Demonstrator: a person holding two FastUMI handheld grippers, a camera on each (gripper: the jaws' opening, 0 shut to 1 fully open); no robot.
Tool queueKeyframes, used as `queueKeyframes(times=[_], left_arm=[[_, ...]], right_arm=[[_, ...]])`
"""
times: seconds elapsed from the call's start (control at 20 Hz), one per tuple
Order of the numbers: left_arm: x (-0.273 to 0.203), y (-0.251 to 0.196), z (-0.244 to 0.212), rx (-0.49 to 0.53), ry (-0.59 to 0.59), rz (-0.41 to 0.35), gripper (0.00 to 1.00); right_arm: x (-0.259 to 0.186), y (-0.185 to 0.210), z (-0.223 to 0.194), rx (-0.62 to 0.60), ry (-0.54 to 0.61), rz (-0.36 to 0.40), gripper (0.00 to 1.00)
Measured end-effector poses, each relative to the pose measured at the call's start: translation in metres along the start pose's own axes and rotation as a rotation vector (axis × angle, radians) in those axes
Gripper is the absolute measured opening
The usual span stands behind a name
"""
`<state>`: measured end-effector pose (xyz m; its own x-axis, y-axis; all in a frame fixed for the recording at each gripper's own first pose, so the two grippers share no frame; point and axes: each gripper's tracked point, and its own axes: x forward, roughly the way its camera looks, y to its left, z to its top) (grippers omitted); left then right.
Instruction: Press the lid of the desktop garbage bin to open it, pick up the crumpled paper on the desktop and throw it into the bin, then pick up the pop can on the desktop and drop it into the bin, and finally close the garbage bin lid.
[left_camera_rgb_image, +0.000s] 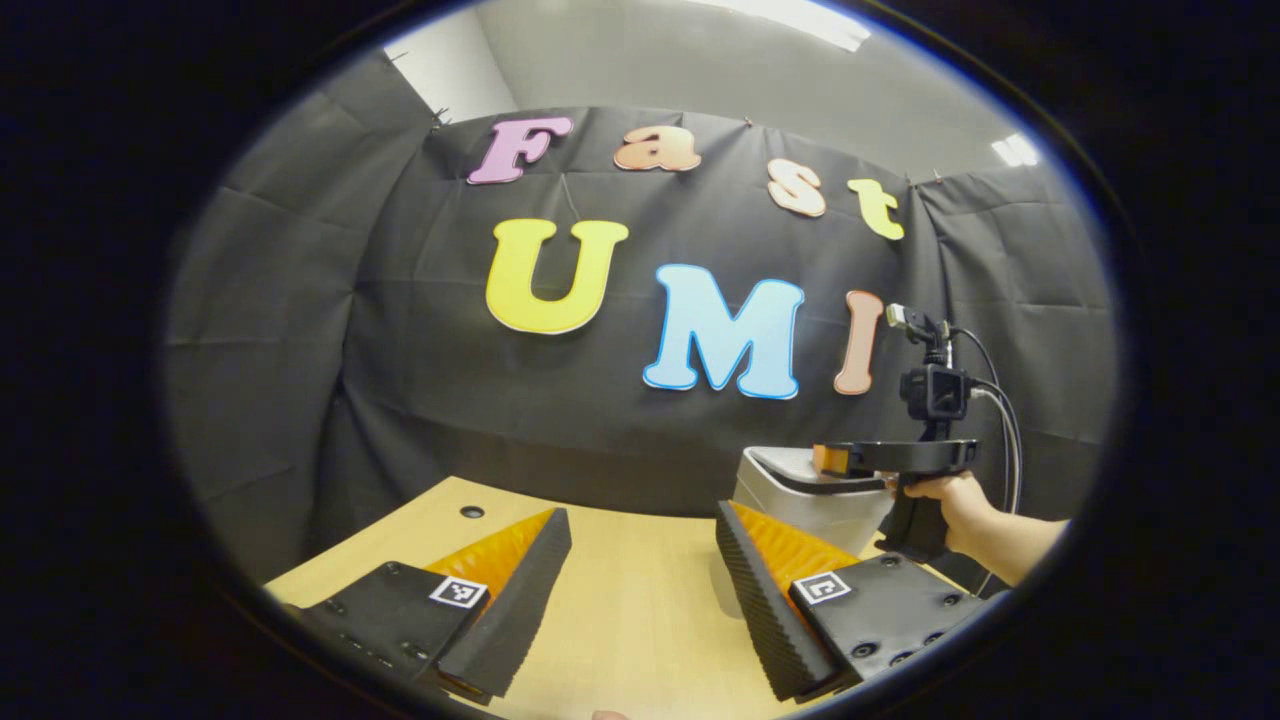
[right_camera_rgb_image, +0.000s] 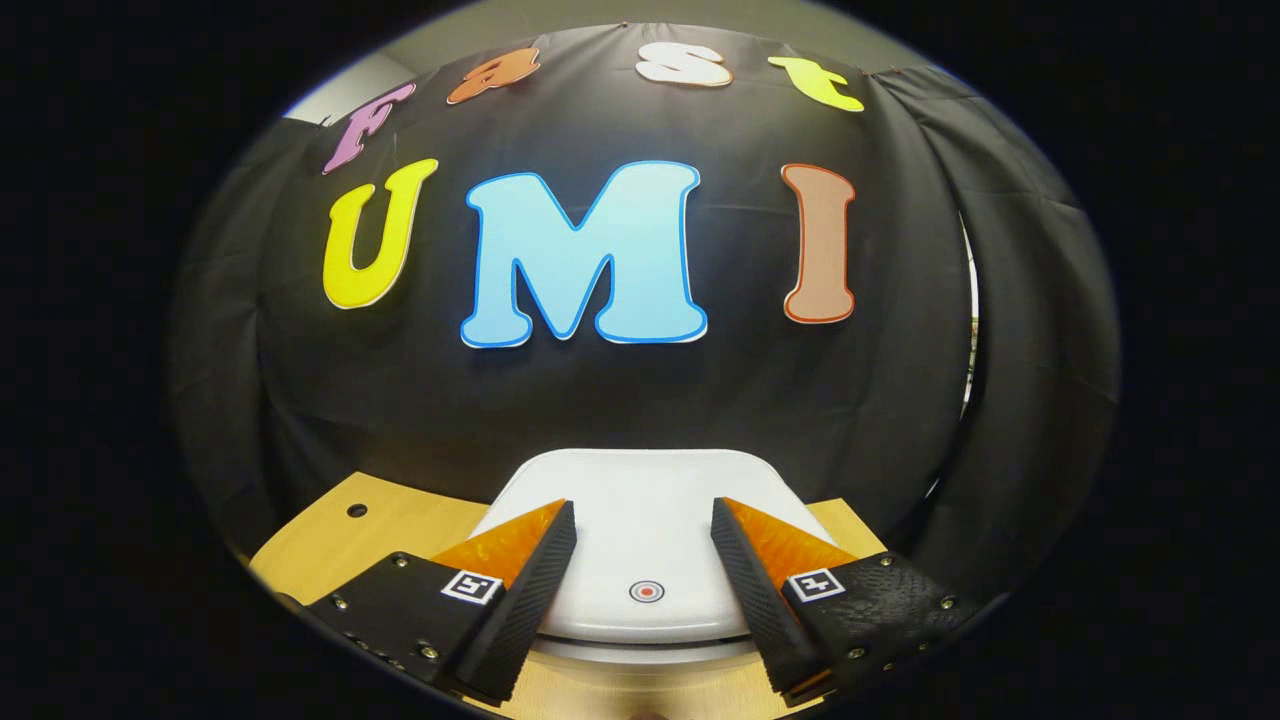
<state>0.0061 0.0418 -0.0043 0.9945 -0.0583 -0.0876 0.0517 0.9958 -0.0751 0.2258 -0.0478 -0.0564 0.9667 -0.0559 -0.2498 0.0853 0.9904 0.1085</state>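
Light wooden table (left_camera_rgb_image: 640, 600), hole near back; white lidded bin (right_camera_rgb_image: 640, 510) standing on it.

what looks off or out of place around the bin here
Nothing stands out. The bin sits upright on the table with its lid shut and level. The right gripper hangs open over the lid, and the left gripper is open above bare tabletop.
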Motion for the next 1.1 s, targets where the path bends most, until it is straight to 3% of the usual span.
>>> queueKeyframes(times=[0.2,1.1], left_arm=[[0.000,0.006,-0.004,-0.005,0.007,0.013,0.95],[0.001,0.016,-0.002,-0.006,0.000,0.015,0.95]], right_arm=[[0.002,-0.002,-0.003,-0.009,-0.046,-0.001,0.95],[0.003,-0.001,-0.012,-0.025,-0.135,0.009,0.96]])
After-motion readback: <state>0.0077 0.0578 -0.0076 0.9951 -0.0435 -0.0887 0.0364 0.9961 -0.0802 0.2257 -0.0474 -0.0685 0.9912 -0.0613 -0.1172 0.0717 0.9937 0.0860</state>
